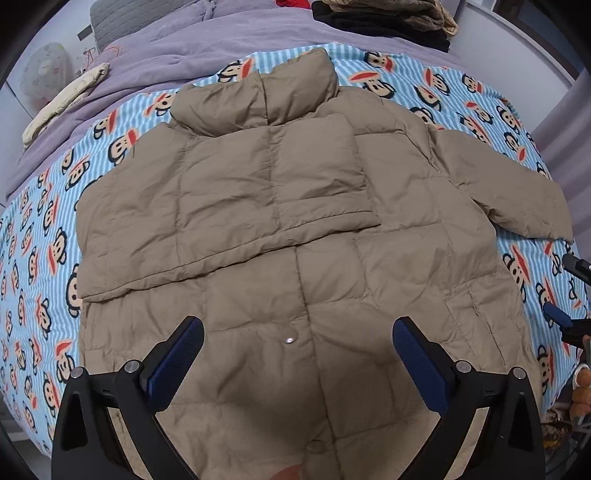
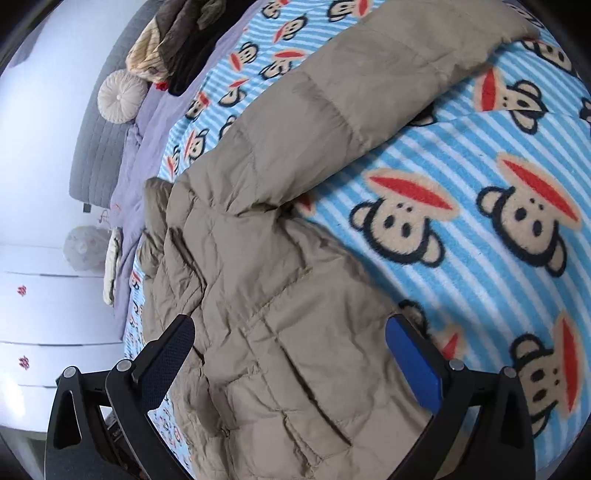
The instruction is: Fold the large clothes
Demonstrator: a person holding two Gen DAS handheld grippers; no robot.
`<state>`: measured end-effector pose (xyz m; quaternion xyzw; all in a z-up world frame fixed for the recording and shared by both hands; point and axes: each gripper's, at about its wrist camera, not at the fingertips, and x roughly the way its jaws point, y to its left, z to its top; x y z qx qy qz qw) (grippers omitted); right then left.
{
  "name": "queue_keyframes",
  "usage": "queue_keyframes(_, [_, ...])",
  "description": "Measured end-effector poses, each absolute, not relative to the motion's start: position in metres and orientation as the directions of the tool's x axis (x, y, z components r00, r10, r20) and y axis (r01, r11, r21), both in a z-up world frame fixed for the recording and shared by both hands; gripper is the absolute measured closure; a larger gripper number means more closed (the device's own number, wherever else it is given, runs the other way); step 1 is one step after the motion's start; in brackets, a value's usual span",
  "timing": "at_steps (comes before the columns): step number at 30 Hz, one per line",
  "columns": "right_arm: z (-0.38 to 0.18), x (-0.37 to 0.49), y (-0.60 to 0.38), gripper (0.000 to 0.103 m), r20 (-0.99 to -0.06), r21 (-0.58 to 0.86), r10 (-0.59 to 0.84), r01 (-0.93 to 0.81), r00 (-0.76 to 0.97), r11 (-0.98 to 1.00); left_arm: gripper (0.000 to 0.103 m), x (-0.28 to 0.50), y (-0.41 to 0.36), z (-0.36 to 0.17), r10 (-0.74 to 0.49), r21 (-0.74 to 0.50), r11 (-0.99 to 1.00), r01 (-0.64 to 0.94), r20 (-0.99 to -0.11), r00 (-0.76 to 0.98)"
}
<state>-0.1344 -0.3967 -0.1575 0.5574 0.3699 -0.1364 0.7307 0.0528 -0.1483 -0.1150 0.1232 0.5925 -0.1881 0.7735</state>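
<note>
The left tongs (image 1: 297, 354) hang spread wide above the lower front of a tan puffer jacket (image 1: 295, 221), blue pads (image 1: 177, 362) clear of the fabric and nothing between them. A silver snap (image 1: 290, 339) on the jacket's centre placket lies between the two fingers in the left wrist view. The right tongs (image 2: 290, 356) are likewise at full spread and hold nothing, poised over the jacket's quilted side panel near a pocket seam; their jaws show at the right edge of the left wrist view, beside the jacket's hem corner.

The jacket lies front up on the bed, its collar (image 1: 266, 96) pointing away toward the head of the bed. One sleeve (image 1: 229, 206) is folded across the chest, its cuff edge reaching past the centre line. The other sleeve (image 2: 351, 96) lies stretched out sideways on the blanket, unfolded.

Beneath the jacket is a blue-and-white striped fleece blanket (image 2: 461, 155) printed with cartoon monkey faces. Beyond it a lilac duvet (image 1: 177, 48) covers the far part of the bed, with a pile of dark and tan clothes (image 1: 388, 18) stacked on it and a cream garment (image 1: 62, 99) lying at its edge. A round pleated cushion (image 2: 120, 96) rests against the grey quilted headboard (image 2: 96, 147).
</note>
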Motion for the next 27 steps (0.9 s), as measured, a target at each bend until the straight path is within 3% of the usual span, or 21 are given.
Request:
queue_keyframes(12, [-0.209,-0.172,-0.531,0.000,-0.549,0.834,0.089,0.552,0.831,-0.009,0.001,0.046,-0.190,-0.136,-0.144,-0.066,0.892,0.447,-0.979,0.141])
queue_keyframes(24, [-0.233,-0.145,-0.606,0.000,-0.335,0.917,-0.017,0.322,0.942,-0.237,0.001,0.060,-0.203,-0.139,-0.133,-0.064,0.911,0.408,-0.981,0.144])
queue_keyframes(26, [-0.235,-0.143,-0.611,0.003,-0.309,0.918,-0.038,0.287,0.950,-0.274,0.001,0.060,-0.203,-0.138,-0.132,-0.059,0.912,0.407,-0.980,0.152])
queue_keyframes(27, [-0.238,-0.141,-0.613,0.013,-0.289,0.916,-0.049,0.261,0.956,-0.303,0.001,0.060,-0.204,-0.138,-0.130,-0.056,0.912,0.406,-0.979,0.157])
